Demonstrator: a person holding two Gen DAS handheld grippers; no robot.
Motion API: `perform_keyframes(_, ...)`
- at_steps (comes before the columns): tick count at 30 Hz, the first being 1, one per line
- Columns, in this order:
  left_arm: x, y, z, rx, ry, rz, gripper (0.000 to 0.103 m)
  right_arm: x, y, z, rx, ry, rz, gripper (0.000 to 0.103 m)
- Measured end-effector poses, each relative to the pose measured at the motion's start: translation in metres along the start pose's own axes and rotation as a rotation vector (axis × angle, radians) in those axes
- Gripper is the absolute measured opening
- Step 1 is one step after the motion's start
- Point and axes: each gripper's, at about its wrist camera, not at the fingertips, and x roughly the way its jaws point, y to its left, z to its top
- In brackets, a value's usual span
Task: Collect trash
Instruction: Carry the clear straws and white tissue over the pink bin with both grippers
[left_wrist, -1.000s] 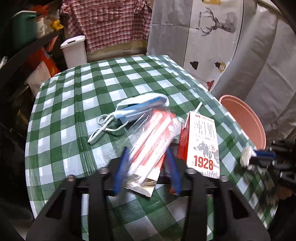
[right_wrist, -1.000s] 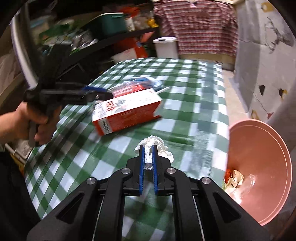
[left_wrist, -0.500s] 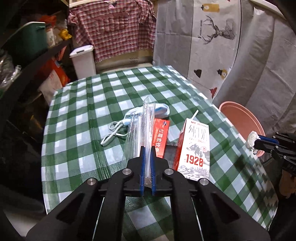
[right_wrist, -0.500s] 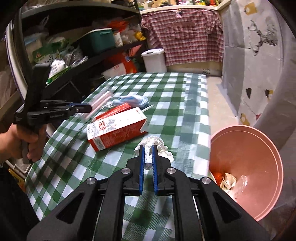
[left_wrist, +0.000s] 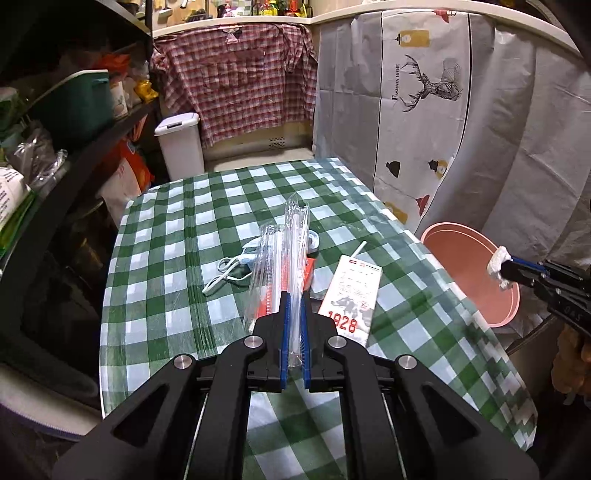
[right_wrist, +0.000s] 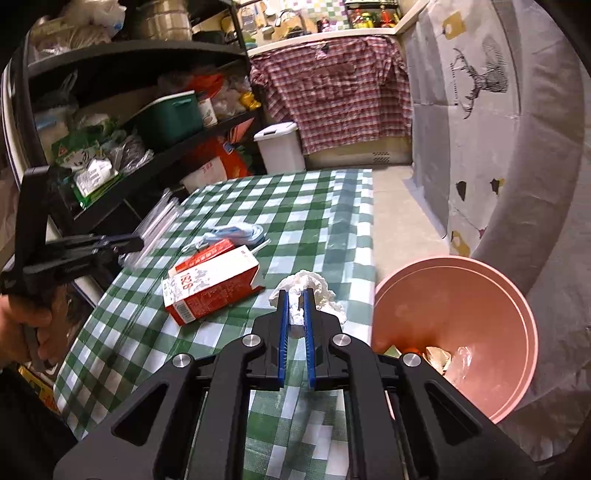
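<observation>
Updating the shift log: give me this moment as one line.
left tongs: shut on clear wrapper | right tongs: shut on tissue wad | milk carton, face mask: on table | pink bin: beside table

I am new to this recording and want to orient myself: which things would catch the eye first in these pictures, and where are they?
The green-checked table fills the middle of both views, with a red-and-white carton lying on its side on it. The left gripper is shut on a clear plastic wrapper, the right gripper on a crumpled white tissue. A pink bin stands beside the table's right edge.
</observation>
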Motion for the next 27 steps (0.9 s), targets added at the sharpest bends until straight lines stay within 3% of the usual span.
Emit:
perform_keyframes(12,-0.015,-0.032,-0.006,-0.093,-0.051,-0.02,0.005,-0.02,-0.025,0.009,0.072,-0.062,-0.07,0.009)
perform_keyframes(27,-0.004,-0.076,-0.012,-0.082,-0.073,-0.042,0.005,-0.027,-0.036,0.016,0.086,-0.081,-0.158,0.009)
